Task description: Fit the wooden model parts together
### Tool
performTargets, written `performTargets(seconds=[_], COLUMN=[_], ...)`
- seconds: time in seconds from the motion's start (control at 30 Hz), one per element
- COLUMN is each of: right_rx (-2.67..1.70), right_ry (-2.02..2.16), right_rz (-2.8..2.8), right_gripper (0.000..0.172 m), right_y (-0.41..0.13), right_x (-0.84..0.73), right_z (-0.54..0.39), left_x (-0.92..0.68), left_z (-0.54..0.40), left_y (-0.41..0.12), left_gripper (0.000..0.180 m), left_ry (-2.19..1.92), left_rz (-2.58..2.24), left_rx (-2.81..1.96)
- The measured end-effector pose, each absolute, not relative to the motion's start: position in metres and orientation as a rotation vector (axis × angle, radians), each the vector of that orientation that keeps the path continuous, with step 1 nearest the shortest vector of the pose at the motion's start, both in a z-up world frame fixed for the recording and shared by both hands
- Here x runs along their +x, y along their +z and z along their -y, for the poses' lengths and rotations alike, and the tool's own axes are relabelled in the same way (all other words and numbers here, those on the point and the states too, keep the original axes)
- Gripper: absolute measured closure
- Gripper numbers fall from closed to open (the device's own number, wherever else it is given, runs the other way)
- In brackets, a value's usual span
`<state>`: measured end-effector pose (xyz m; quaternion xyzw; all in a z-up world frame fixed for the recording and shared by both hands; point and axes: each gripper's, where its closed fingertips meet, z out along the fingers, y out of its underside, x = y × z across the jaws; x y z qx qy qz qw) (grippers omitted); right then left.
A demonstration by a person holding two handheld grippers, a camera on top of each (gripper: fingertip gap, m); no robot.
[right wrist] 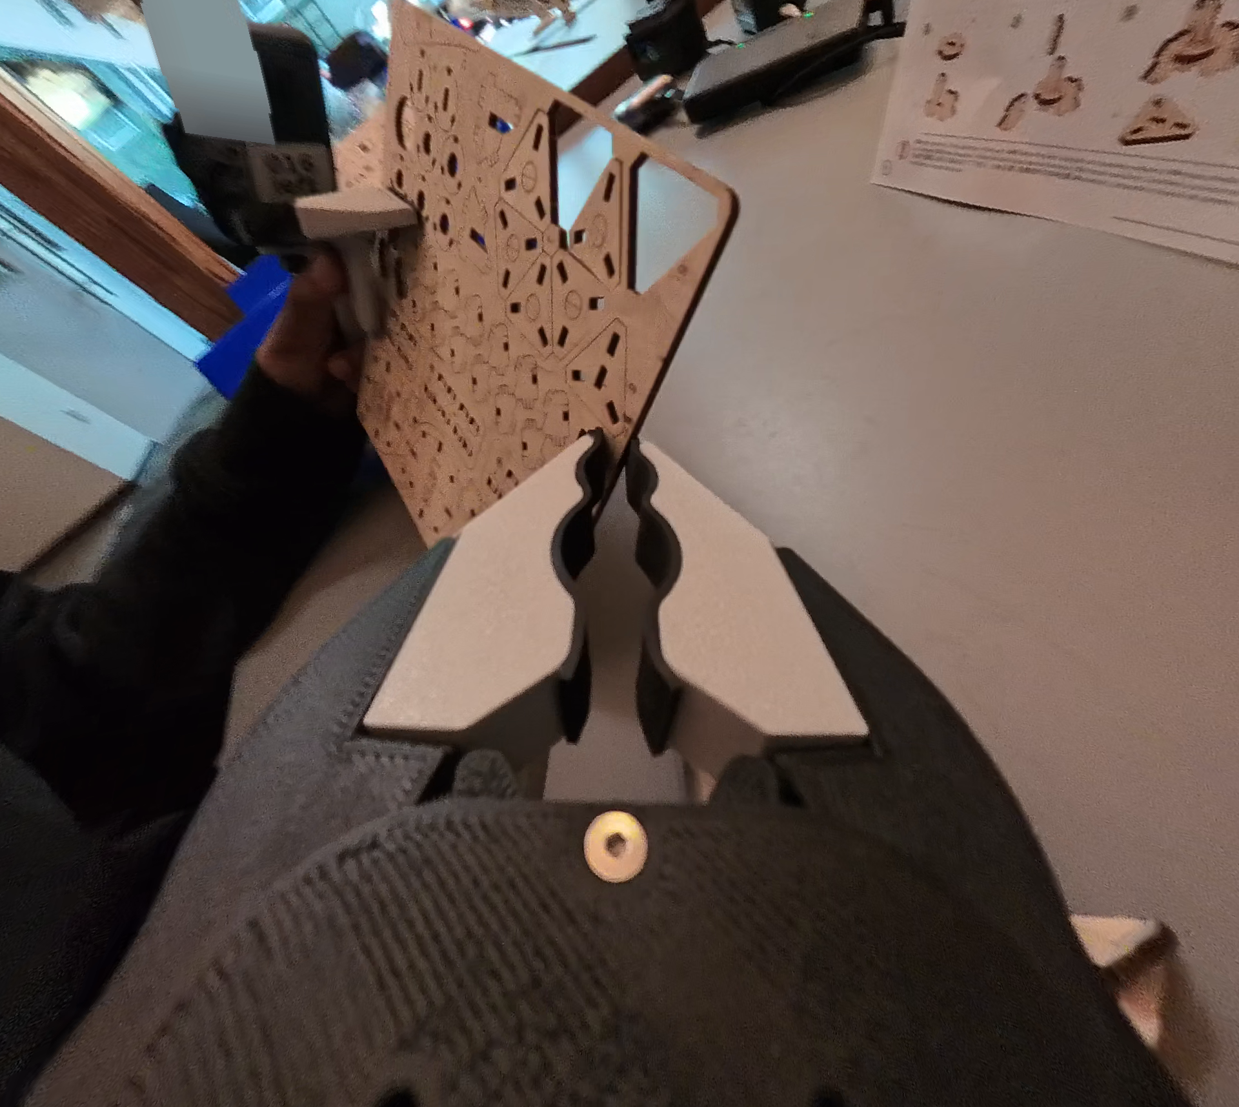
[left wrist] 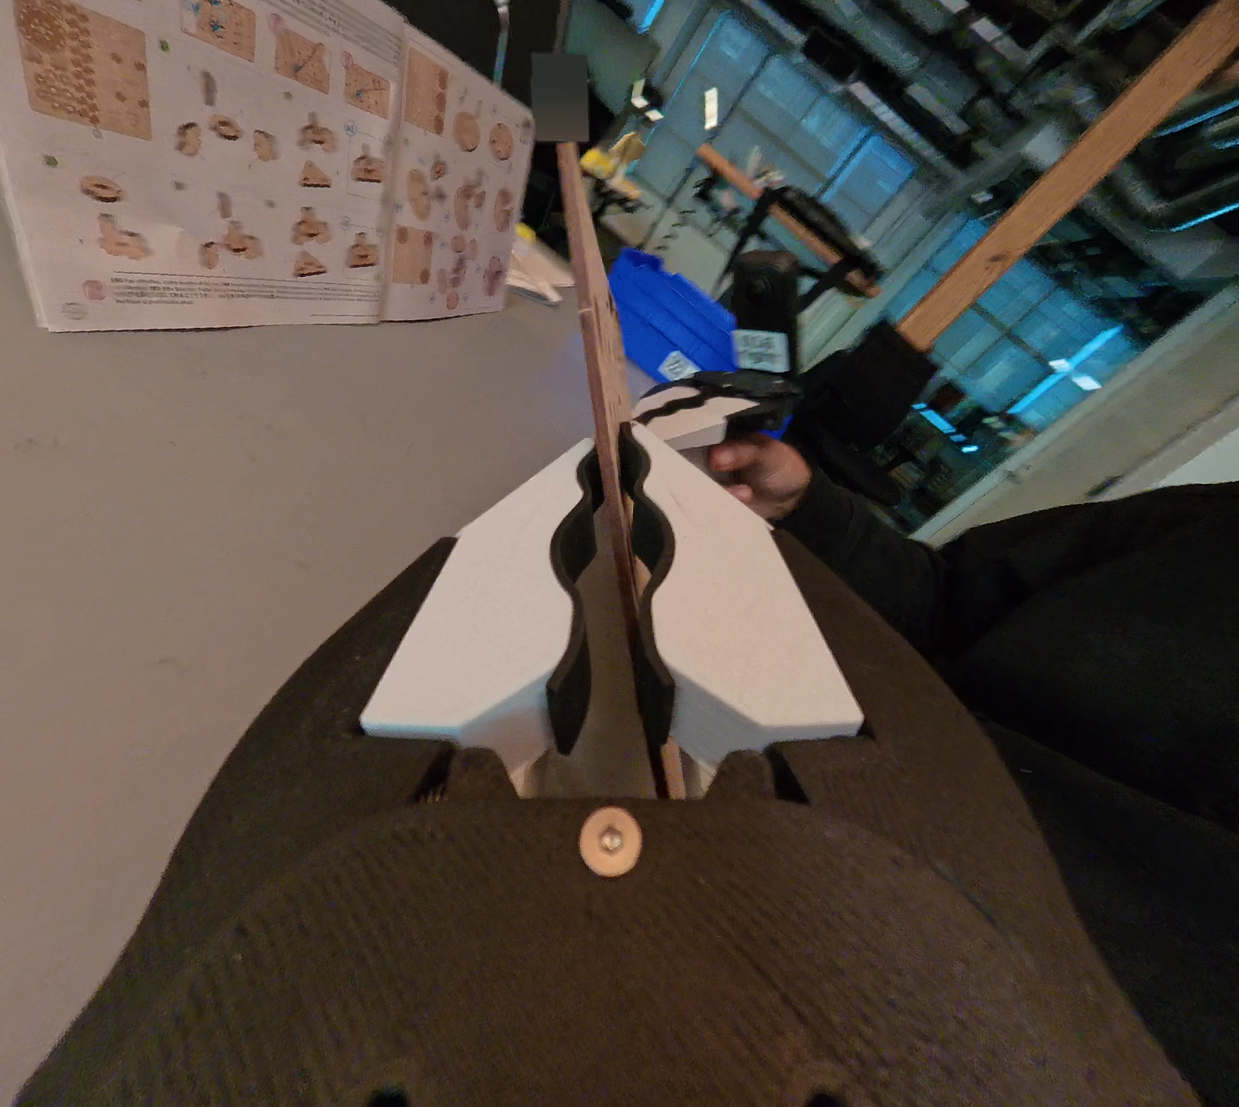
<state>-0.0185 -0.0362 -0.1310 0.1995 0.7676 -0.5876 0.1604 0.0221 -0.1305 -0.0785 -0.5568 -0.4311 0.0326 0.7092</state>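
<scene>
A thin laser-cut wooden sheet (right wrist: 536, 270) with many pre-cut parts is held upright above the grey table (right wrist: 938, 404). In the left wrist view it stands edge-on (left wrist: 603, 350). My left gripper (left wrist: 607, 438) is shut on it, with the sheet running deep between the black pads. In the right wrist view the left gripper (right wrist: 375, 243) grips the sheet's left side, with a hand behind it. My right gripper (right wrist: 613, 451) is shut on the sheet's lower edge at the fingertips. The right gripper also shows in the left wrist view (left wrist: 697, 411), against the sheet's far face.
An open instruction booklet (left wrist: 234, 136) lies on the table beyond the sheet and also shows in the right wrist view (right wrist: 1073, 35). A blue bin (left wrist: 670, 310) stands past the table edge. Black devices (right wrist: 771, 62) lie at the table's far side. A wooden beam (left wrist: 1073, 169) rises on the right. One gripper's finger ends stand about 12 cm off the other's.
</scene>
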Motion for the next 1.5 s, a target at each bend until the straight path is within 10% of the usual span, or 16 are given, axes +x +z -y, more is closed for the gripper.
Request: performTargets(seconds=[0.37,1.5], right_rx=[0.594,0.710], right_ry=[-1.718,-1.801], right_rz=[-2.173,-2.441], right_gripper=[0.147,0.156], right_y=[-0.126,-0.134], right_x=[-0.025,-0.037], right_z=[0.032,0.037], left_x=[0.020,0.016], left_z=[0.142,0.140], left_y=[-0.076,-0.081], left_gripper=[0.180,0.179], left_ry=[0.095,0.126], left_rz=[0.977,1.012], left_rx=[-1.187,-1.217])
